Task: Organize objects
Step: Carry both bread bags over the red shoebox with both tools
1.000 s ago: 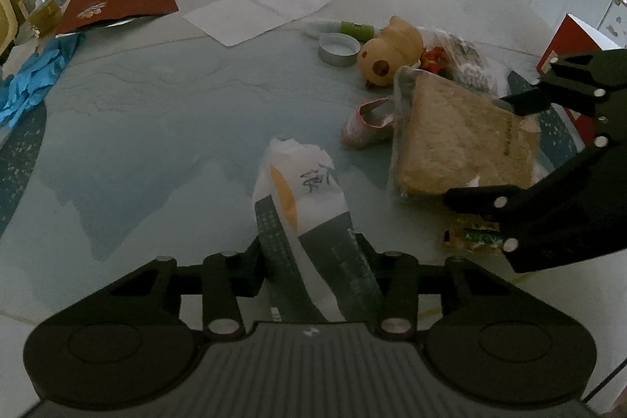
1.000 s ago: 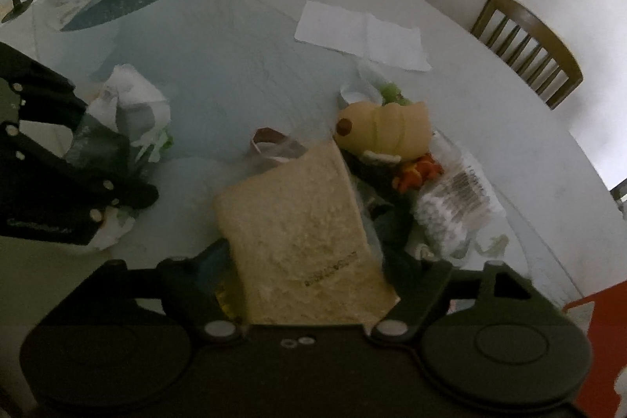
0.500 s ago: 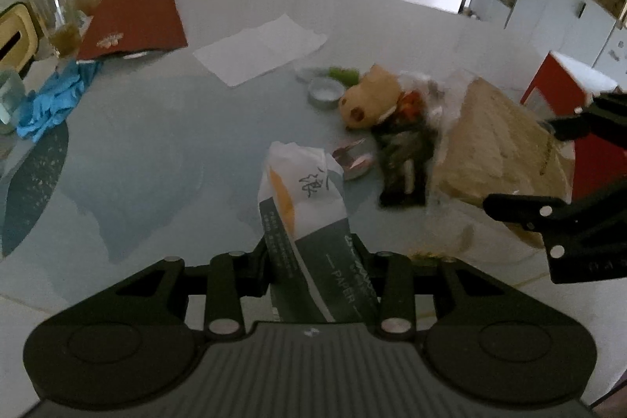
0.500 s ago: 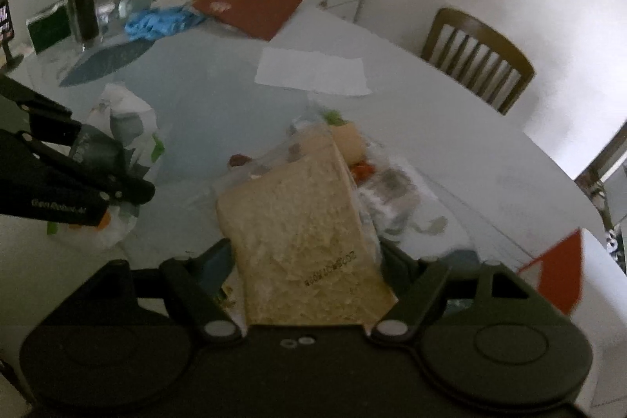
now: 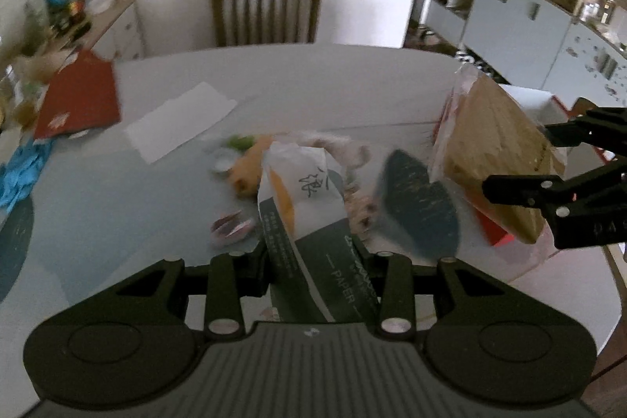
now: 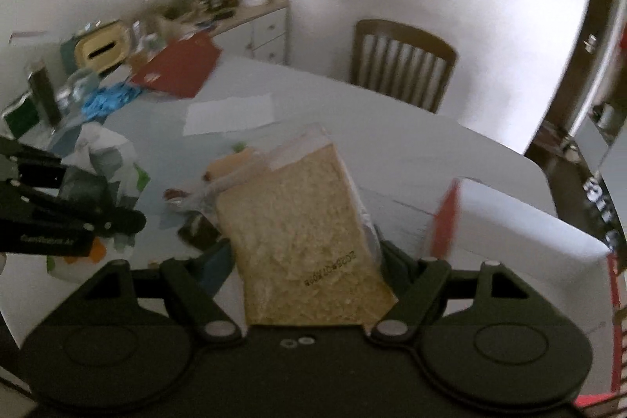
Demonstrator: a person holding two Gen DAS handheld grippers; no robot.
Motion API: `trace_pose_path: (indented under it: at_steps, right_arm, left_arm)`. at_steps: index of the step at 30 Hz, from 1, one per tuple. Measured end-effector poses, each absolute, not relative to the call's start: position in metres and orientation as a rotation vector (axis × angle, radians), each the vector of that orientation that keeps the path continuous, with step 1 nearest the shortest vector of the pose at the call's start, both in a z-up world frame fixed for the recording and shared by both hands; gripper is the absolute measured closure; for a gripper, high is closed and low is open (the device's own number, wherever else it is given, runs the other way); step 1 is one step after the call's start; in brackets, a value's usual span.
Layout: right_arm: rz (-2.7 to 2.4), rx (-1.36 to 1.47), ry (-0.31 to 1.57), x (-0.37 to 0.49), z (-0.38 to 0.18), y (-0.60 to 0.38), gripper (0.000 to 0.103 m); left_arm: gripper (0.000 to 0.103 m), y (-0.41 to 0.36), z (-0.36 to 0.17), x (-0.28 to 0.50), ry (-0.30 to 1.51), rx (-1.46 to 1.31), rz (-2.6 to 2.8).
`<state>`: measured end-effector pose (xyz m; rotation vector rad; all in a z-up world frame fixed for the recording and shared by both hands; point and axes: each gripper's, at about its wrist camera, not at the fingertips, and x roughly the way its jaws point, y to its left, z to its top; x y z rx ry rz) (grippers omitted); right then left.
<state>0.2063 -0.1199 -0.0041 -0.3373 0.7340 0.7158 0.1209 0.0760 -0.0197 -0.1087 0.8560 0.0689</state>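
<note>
Two items lifted, the rest still scattered.
The left gripper [image 5: 313, 261] jaws grasp a paper bag [image 5: 309, 214] and the right gripper [image 6: 309, 257] jaws clench a bagged bread slice [image 6: 301, 222], both held above the counter [image 5: 117, 190]; the toy [image 5: 250, 163], cap and wrappers remain unsorted, so most work seems left.

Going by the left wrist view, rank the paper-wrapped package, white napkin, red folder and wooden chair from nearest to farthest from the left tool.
1. Paper-wrapped package, clamped in the left tool.
2. White napkin, flat on the table, ahead and to the left.
3. Red folder, far left, near the table's edge.
4. Wooden chair, beyond the table against the wall.
</note>
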Motion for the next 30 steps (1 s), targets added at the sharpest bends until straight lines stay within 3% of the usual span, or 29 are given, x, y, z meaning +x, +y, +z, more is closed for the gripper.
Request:
trace_pose_path:
  at_steps: [30]
  right_arm:
    - [0.320,-0.128,0.735,0.300,-0.012,-0.317,0.024]
  left_arm:
    - [0.066,-0.128,0.007,0.279,0.847,0.053,-0.239]
